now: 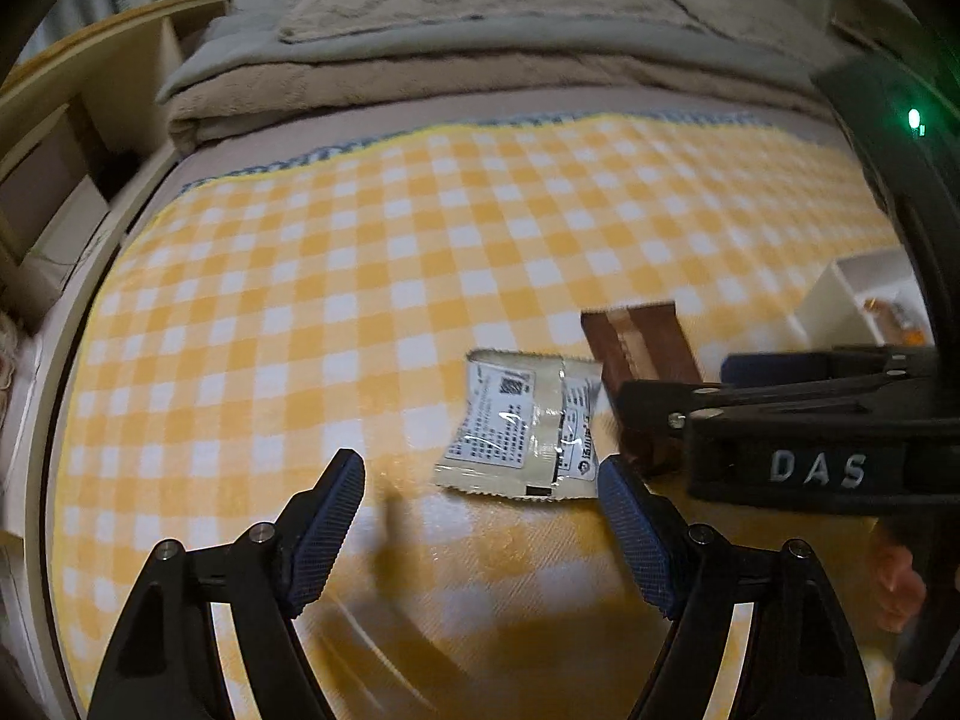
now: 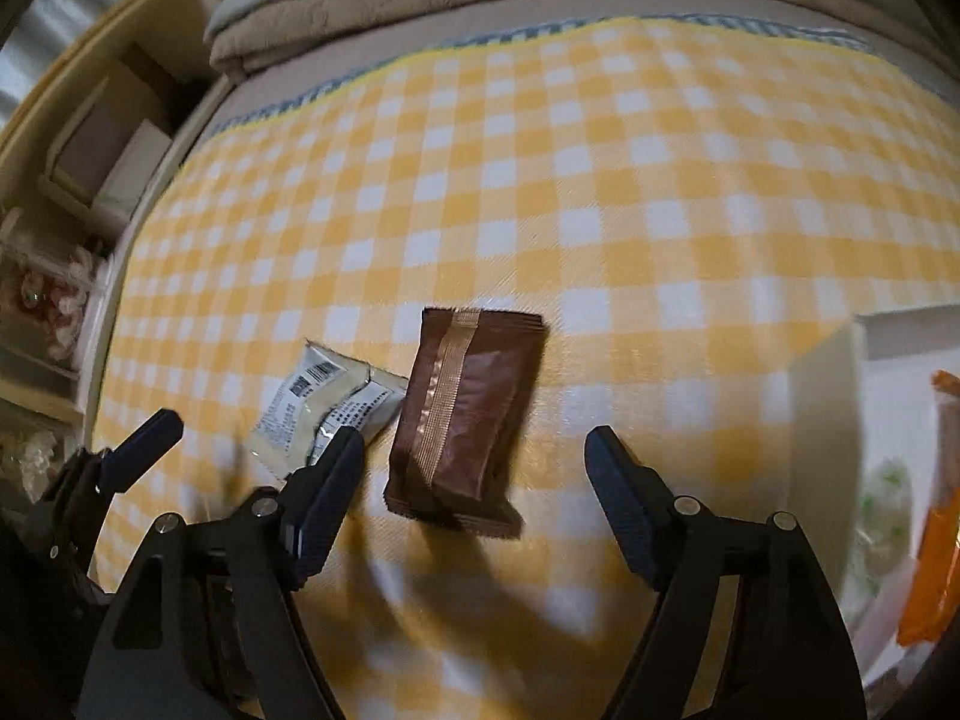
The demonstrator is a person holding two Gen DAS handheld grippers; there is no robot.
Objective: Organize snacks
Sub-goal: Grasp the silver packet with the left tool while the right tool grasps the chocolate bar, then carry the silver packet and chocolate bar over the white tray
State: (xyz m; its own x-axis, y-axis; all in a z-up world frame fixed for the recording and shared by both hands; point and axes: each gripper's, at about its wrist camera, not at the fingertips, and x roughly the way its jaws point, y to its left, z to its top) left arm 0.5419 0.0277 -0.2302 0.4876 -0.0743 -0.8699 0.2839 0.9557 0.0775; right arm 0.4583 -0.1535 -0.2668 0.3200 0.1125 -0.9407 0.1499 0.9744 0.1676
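Observation:
A white snack packet lies back side up on the yellow checked cloth, just ahead and right of my open, empty left gripper. A brown snack packet lies to its right, partly hidden by my right gripper reaching in from the right. In the right wrist view the brown packet lies between the fingers of my open, empty right gripper, with the white packet to its left, partly behind the left finger. The left gripper's fingertip shows at far left.
A white box stands at the right, holding an orange packet and other snacks; it also shows in the left wrist view. Folded blankets lie at the far end of the bed. Wooden shelves stand on the left.

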